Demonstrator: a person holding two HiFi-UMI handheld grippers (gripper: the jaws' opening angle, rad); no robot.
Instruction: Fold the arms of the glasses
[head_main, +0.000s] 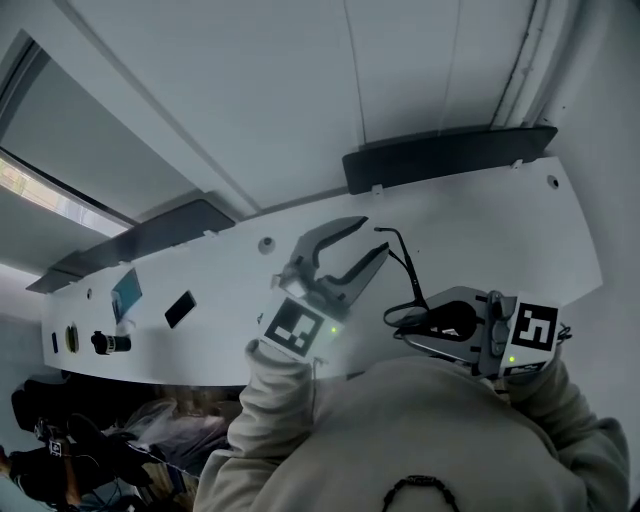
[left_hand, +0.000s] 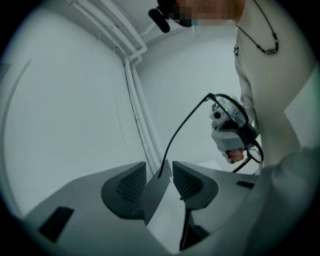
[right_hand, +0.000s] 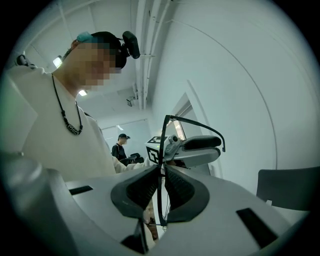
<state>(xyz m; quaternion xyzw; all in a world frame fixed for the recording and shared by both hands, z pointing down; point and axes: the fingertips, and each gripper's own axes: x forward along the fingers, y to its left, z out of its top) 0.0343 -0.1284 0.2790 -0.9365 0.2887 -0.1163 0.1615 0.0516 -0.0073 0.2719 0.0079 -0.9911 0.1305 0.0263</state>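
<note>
One white worktop (head_main: 470, 215) lies below, and the glasses (right_hand: 161, 145) are held up over it. The right gripper (right_hand: 161, 181) has its jaws closed on the frame, while the left gripper (left_hand: 159, 172) has its jaws apart, with the tip of one arm (left_hand: 175, 135) loose between them. That arm sticks out unfolded, so the folding looks barely begun; the other arm I cannot make out.

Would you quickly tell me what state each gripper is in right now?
Left gripper: open, arm tip of the thin black-framed glasses between its fingers, not clamped.
Right gripper: closed on the glasses.
</note>
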